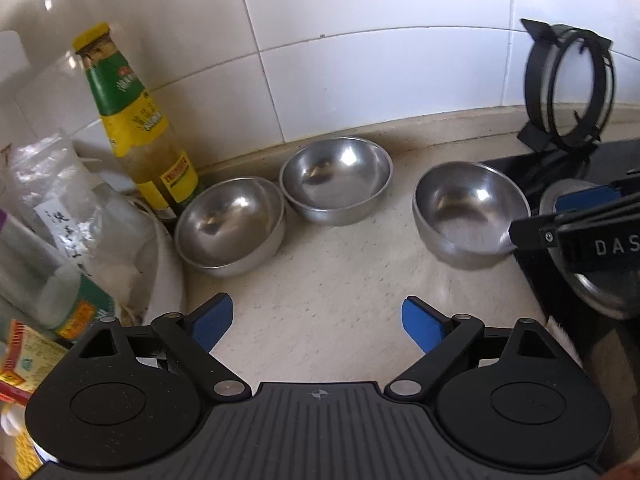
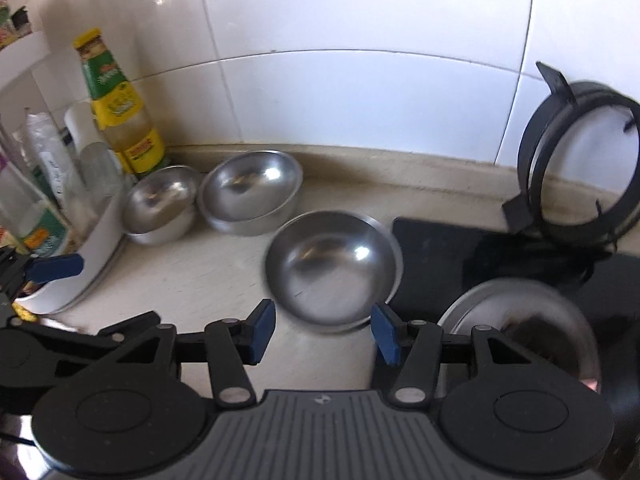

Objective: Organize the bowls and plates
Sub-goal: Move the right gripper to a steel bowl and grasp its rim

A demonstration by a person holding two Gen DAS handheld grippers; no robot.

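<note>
A: Bowls: three steel ones on the counter. Nearest bowl [image 2: 334, 268] lies just ahead of the right gripper [image 2: 324, 336], jaws apart, nothing between them.

B: Left gripper [image 1: 318, 326]?

A: Wide apart, empty, farther from that bowl; the left bowl [image 1: 230, 226] and back bowl [image 1: 336, 180] lie ahead. All empty, round, no long axis.

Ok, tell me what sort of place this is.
Most likely a home kitchen counter. A white tiled wall backs a pale countertop, a sauce bottle stands in the corner beside steel bowls, and a black hob with a pan support sits on the right.
</note>
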